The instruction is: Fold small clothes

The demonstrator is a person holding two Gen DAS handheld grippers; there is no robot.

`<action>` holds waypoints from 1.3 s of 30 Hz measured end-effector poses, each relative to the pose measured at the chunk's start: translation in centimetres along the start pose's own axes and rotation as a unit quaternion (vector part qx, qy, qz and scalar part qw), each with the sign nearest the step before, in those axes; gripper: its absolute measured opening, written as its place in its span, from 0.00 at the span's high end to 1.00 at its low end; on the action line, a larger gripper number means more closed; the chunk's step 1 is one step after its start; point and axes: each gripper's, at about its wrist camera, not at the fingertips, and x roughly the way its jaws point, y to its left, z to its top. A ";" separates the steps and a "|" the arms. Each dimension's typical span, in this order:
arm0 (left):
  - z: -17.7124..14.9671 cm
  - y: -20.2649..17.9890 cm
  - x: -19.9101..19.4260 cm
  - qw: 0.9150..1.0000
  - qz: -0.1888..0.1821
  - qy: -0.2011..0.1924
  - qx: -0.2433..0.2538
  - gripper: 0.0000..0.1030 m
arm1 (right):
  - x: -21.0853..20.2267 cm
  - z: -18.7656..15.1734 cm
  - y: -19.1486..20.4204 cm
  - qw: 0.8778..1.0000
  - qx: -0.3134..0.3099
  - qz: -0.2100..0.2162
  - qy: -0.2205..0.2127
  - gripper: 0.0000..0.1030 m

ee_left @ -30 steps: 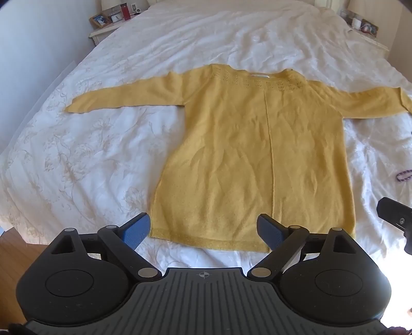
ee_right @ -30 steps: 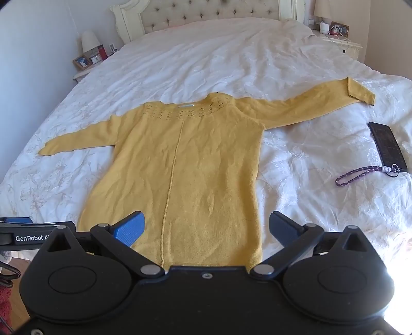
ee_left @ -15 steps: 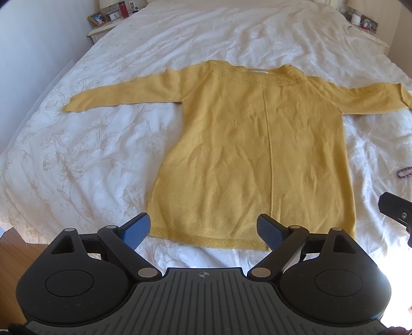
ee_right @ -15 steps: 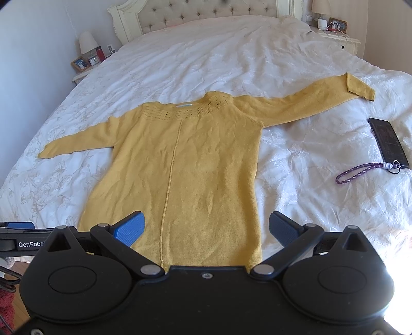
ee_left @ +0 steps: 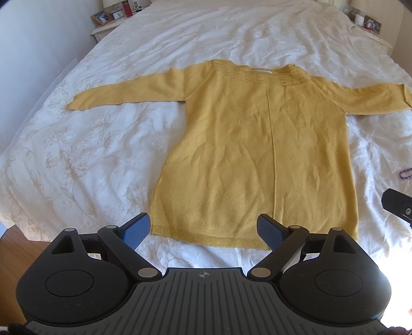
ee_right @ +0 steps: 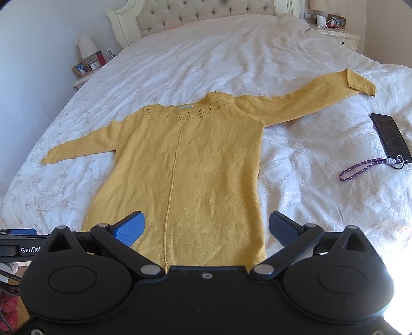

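A yellow long-sleeved sweater (ee_left: 257,154) lies flat on the white bed, collar far, hem near, both sleeves spread out sideways; it also shows in the right wrist view (ee_right: 185,175). My left gripper (ee_left: 204,230) is open and empty, hovering just short of the hem. My right gripper (ee_right: 206,229) is open and empty above the lower part of the sweater. The right sleeve cuff (ee_right: 359,83) is folded over at its end.
The white bedspread (ee_left: 90,159) covers a large bed with a tufted headboard (ee_right: 200,15). A black phone (ee_right: 390,135) with a purple lanyard (ee_right: 360,168) lies right of the sweater. Nightstands with small items stand at both far corners (ee_right: 87,68). Wooden floor (ee_left: 15,247) shows near left.
Both grippers have drifted slightly, so the sweater sits a little farther up in the views. Both stay open. The sweater has not moved.
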 end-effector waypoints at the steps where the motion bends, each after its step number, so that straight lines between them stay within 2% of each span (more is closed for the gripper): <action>1: 0.0 0.0 0.0 1.000 0.001 0.000 -0.001 0.12 | 0.0 0.0 0.0 1.000 0.001 0.002 -0.001 0.01; 15: 0.7 1.0 0.6 1.000 0.007 0.003 -0.015 0.12 | 1.3 0.6 0.4 1.000 0.004 0.021 0.009 0.01; 25: 3.5 2.9 3.5 0.999 -0.004 -0.002 -0.032 0.13 | 3.0 2.3 0.7 1.000 0.002 0.022 -0.022 0.01; 30: 6.0 4.4 5.8 1.000 -0.002 -0.010 -0.025 0.15 | 3.5 4.2 1.5 0.997 -0.019 0.013 -0.074 0.01; 33: 7.7 5.3 7.5 1.000 -0.002 -0.020 -0.012 0.26 | 3.4 5.5 2.2 0.992 -0.037 0.003 -0.124 0.01; 35: 8.7 6.0 8.7 1.000 -0.009 -0.025 -0.004 0.28 | 3.4 6.6 2.6 0.986 -0.033 -0.014 -0.162 0.01; 37: 9.6 6.7 10.1 0.999 -0.024 -0.030 0.000 0.33 | 3.9 7.2 2.8 0.983 -0.025 -0.021 -0.183 0.01; 39: 10.5 7.3 11.4 0.999 -0.037 -0.031 0.002 0.34 | 4.9 7.7 2.9 0.978 -0.027 -0.029 -0.204 0.01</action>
